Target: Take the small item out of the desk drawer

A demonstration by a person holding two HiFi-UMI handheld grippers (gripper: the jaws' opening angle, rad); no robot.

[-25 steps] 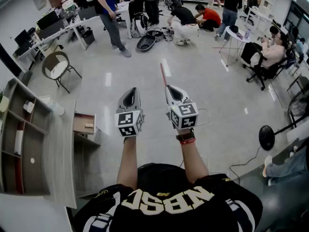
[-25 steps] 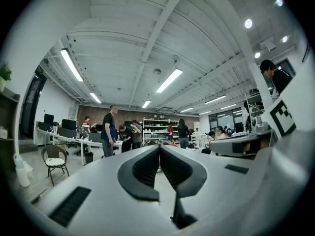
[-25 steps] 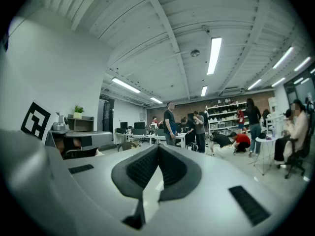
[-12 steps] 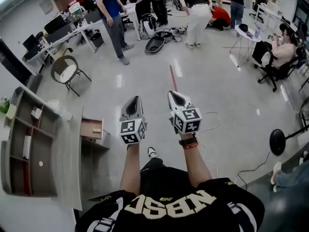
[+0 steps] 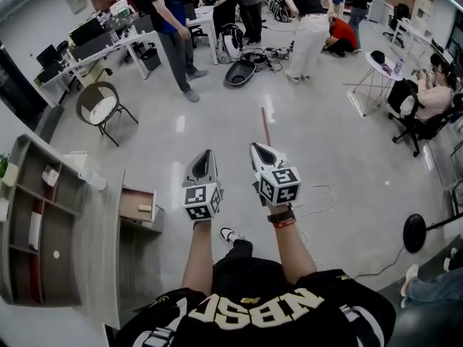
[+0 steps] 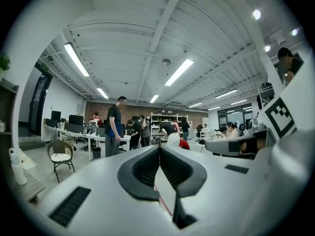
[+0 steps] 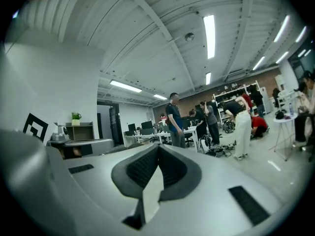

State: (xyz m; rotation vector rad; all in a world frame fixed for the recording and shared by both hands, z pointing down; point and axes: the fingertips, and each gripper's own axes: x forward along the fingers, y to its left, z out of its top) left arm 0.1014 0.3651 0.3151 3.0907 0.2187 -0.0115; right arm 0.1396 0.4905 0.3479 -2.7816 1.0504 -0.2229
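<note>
In the head view the desk [image 5: 101, 244] stands at the left with its drawer [image 5: 137, 206] pulled out. A small pale item [image 5: 145, 208] lies inside the drawer. My left gripper [image 5: 207, 154] is held out over the floor, to the right of the drawer, shut and empty. My right gripper [image 5: 257, 148] is beside it, also shut with nothing between the jaws. In the left gripper view the left gripper [image 6: 159, 148] points across the room with its pads together. In the right gripper view the right gripper [image 7: 158, 147] does the same.
A shelf unit [image 5: 36, 223] sits on the desk at the far left. A chair [image 5: 101, 107] stands on the floor beyond the desk. Several people [image 5: 173, 27] stand and crouch at the far side. A red line [image 5: 265, 125] marks the floor, a cable [image 5: 318, 201] lies at the right.
The view has shifted: the desk and drawer sit slightly lower and nearer my left gripper. Both grippers stay shut and side by side. People in the background have moved.
</note>
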